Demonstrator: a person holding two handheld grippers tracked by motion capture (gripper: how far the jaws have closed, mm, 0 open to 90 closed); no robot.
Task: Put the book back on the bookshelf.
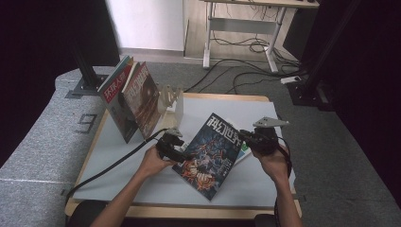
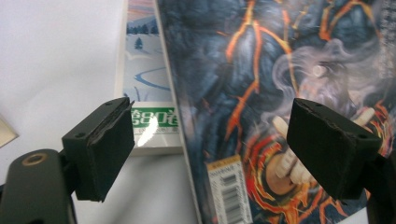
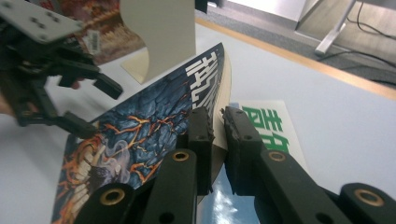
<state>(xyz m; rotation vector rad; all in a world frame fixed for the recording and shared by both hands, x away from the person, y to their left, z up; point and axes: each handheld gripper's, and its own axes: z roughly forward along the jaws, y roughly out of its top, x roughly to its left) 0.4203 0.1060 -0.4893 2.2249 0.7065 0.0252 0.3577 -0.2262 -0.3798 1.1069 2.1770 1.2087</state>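
Beige and upright, a bookstand at the back of the white table holds two magazines leaning against its left side, their covers facing forward. Near the table's middle, a dark blue magazine with orange lava art is tilted up off the surface, above a white and green booklet lying flat. The right gripper is clenched on the blue magazine's edge near its top corner, the hand raised behind it. The left gripper has its jaws spread and released, straddling the magazine's lower left edge without pressing it; the left hand reaches in low from the left.
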